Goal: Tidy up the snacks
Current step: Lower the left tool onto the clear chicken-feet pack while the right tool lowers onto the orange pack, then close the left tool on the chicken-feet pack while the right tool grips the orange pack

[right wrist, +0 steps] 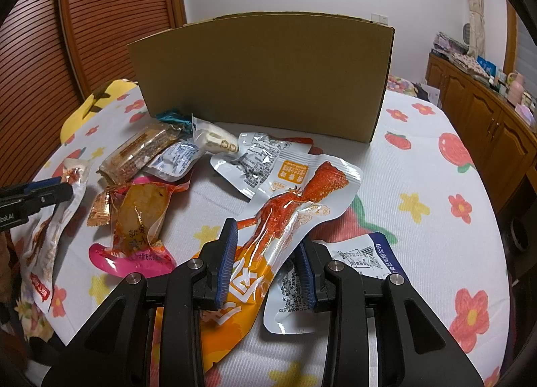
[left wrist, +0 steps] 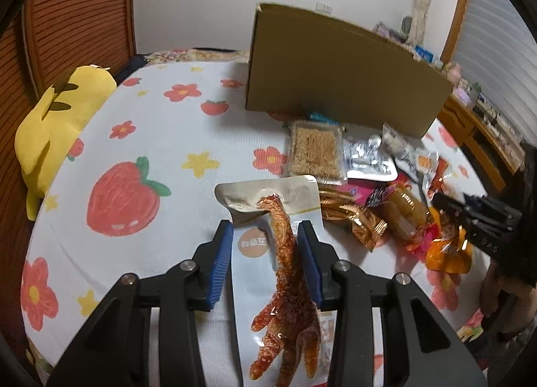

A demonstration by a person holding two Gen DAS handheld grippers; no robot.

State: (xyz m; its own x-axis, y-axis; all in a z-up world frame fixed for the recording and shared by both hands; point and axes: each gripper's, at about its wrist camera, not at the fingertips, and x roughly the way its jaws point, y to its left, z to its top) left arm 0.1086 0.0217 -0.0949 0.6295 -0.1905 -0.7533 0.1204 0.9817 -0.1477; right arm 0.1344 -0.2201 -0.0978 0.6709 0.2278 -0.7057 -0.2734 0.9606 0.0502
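Note:
In the left wrist view my left gripper (left wrist: 265, 229) is shut on a grey-white chicken-foot snack packet (left wrist: 268, 246), its blue pads pressing the packet's two long edges just above the bed sheet. In the right wrist view my right gripper (right wrist: 266, 234) is shut on an orange-and-white chicken-foot packet (right wrist: 302, 199), which bunches up between the pads. A loose heap of snacks lies in front of a brown cardboard box (right wrist: 261, 75): a crisp bar (right wrist: 141, 152), a silver packet (right wrist: 174, 158) and a pink-orange packet (right wrist: 137, 219). The left gripper (right wrist: 37, 197) shows at the left edge there.
The bed has a white sheet with strawberries and flowers (left wrist: 134, 138). A yellow plush toy (left wrist: 60, 125) lies at its left edge by a slatted wooden door. A white-and-blue packet (right wrist: 355, 259) lies under my right gripper. A wooden cabinet (right wrist: 486, 118) runs along the right.

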